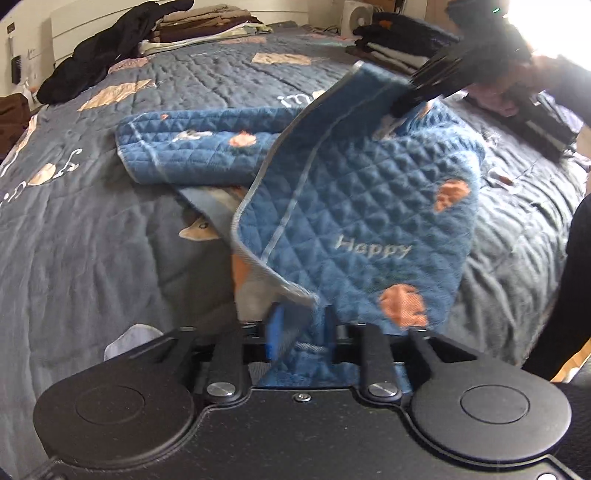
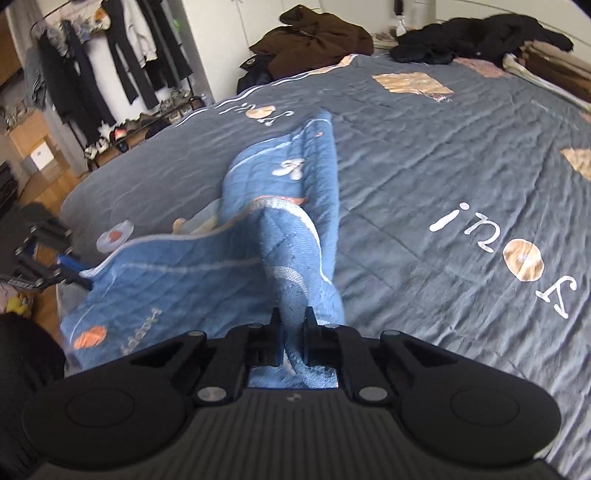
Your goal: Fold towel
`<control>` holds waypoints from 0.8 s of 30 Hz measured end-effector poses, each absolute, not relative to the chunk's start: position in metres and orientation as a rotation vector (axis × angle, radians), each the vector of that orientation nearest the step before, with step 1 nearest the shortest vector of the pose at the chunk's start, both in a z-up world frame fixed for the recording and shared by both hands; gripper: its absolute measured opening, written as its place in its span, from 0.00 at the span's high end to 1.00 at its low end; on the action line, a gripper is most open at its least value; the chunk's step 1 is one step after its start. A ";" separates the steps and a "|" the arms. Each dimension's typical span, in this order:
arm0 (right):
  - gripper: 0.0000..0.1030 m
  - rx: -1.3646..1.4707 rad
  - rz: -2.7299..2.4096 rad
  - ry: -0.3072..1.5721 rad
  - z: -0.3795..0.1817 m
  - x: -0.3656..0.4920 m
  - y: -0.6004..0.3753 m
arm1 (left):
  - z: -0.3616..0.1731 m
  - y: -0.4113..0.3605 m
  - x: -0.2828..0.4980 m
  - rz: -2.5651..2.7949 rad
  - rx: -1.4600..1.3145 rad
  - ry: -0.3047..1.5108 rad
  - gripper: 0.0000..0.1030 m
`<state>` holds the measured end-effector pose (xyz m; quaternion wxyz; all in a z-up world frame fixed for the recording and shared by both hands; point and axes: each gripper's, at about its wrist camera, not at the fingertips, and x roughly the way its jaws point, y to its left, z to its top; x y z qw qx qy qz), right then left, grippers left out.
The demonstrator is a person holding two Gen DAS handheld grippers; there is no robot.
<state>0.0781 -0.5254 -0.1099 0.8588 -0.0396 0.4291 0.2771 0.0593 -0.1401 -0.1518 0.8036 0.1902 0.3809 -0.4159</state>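
The blue quilted towel with orange animal motifs and the stitched word "Happy" [image 1: 369, 206] is held above the grey-blue quilted bedspread printed with tan patches and white lettering [image 1: 92, 229]. Its far portion lies on the bedspread as a folded band; the near portion is lifted and stretched between the two grippers.

Left gripper [image 1: 301, 328] — both blue-padded fingers are closed on a near corner of the towel, with cloth bunched between them and hanging toward the camera. The pale grey edge binding curls over just above the fingers.

Right gripper [image 2: 291, 325] — the black fingers stand almost together, pinching a gathered ridge of towel that runs away from the camera. In the left wrist view this gripper appears at upper right as a blurred black shape on the raised far corner; the hand [image 1: 524, 81] behind it is motion-blurred, so its grip detail cannot be read there.

In the right wrist view the left gripper shows at the left edge, holding the opposite corner, with the towel sagging slightly between the two holds.

Surroundings: a heap of black clothing [image 1: 118, 40] and stacked folded beige and brown linens [image 1: 207, 22] lie at the head of the bed. A rack of hanging dark garments [image 2: 103, 62] stands beyond the foot.
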 end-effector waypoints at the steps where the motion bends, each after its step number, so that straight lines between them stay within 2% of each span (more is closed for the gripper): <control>1: 0.91 -0.095 0.587 0.892 -0.106 0.070 -0.523 | -0.154 -0.140 0.058 -0.877 0.428 0.802 0.52; 4: 0.92 -0.116 0.597 0.867 -0.098 0.051 -0.518 | -0.159 -0.139 0.058 -0.821 0.471 0.772 0.44; 8: 0.91 -0.144 0.617 0.857 -0.092 0.025 -0.508 | -0.166 -0.131 0.070 -0.792 0.441 0.793 0.45; 9: 0.91 -0.145 0.631 0.866 -0.092 0.020 -0.505 | -0.168 -0.129 0.074 -0.798 0.425 0.800 0.61; 11: 0.89 -0.158 0.664 0.884 -0.094 0.010 -0.497 | -0.170 -0.126 0.078 -0.803 0.392 0.817 0.82; 16: 0.87 -0.197 0.708 0.956 -0.103 -0.015 -0.479 | -0.176 -0.130 0.081 -0.801 0.392 0.840 0.82; 21: 0.74 -0.184 0.721 1.021 -0.098 -0.027 -0.477 | -0.179 -0.134 0.078 -0.800 0.427 0.831 0.82; 24: 0.63 -0.172 0.733 1.066 -0.092 -0.032 -0.477 | -0.180 -0.134 0.076 -0.800 0.427 0.836 0.82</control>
